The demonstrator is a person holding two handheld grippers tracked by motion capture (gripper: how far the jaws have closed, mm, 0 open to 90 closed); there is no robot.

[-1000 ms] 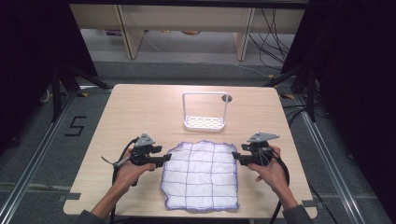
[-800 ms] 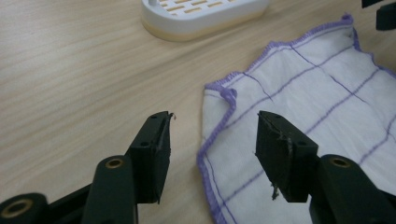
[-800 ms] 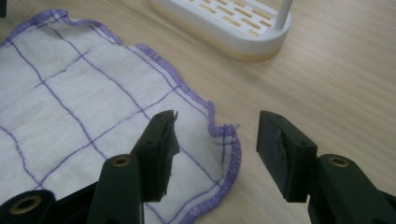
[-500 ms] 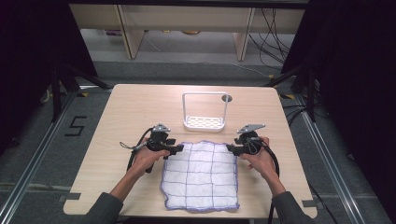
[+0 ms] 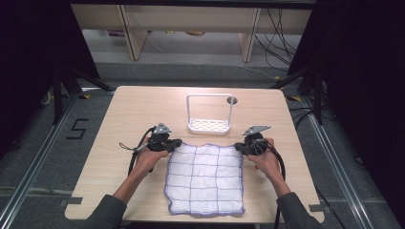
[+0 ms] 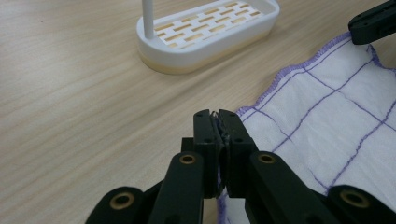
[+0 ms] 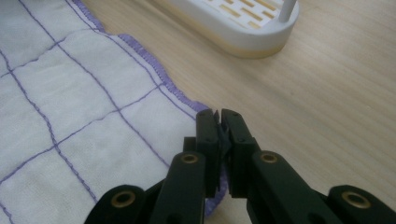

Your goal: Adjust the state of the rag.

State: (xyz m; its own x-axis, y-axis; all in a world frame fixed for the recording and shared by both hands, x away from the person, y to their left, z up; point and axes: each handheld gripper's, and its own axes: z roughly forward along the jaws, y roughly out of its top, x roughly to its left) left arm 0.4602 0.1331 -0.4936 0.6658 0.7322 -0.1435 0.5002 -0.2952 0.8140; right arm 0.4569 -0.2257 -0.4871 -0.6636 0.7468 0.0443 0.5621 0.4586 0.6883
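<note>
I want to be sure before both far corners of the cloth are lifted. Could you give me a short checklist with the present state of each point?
1. Left tool closed on the far left corner of the cloth: ok, the jaws have just closed with the purple hem between them.
2. Right tool closed on the far right corner: ok, jaws just closed, hem pinched.
3. How deep each pinch goes: cannot tell.
4. Cloth lies flat, unfolded: ok.
5. White rack clear of the cloth's far edge: ok, bare table between them.
6. Nothing resting on the cloth: ok.
</note>
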